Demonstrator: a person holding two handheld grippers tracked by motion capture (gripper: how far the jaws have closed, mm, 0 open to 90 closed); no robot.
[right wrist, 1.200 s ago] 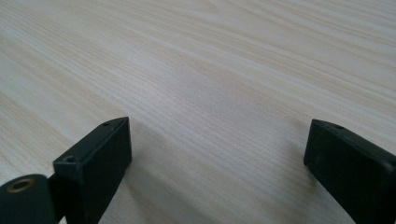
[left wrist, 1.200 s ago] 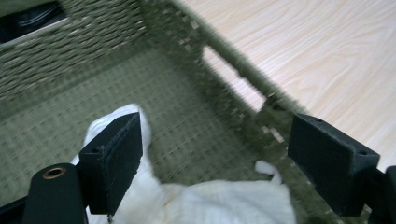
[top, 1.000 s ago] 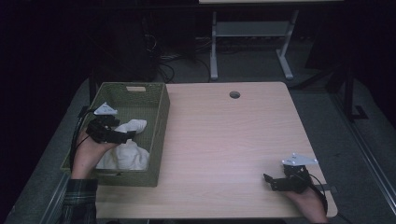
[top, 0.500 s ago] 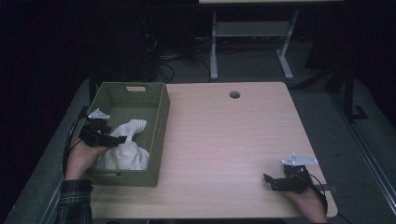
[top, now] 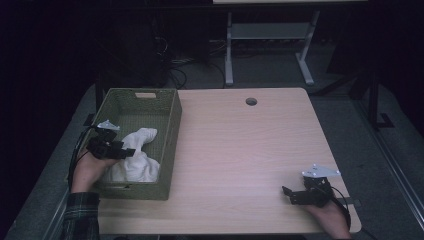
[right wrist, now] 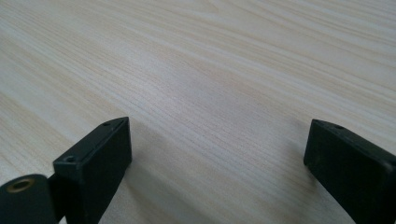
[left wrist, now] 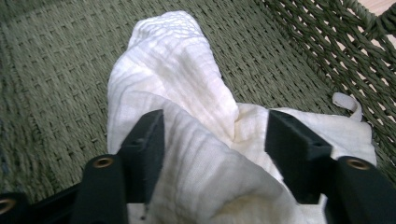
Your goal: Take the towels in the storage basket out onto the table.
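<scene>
Pale wood-grain counter (top: 240, 150) (dark room behind) bears a green woven basket (top: 172, 125), where the left hand-held gripper (left wrist: 215, 135), jaws just closing, straddles a crumpled white cloth (left wrist: 173, 70); the right hand-held gripper (right wrist: 217, 149) rests spread.

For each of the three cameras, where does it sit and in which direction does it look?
High view: above the person's side, facing forward and down on the table; both forearms show.
Left gripper view: on the left gripper, looking into the green basket at the white cloth; its jaws have just been closing around it.
Right gripper view: on the right gripper, facing bare tabletop.
Shared: the high and left views both show the cloth.
</scene>
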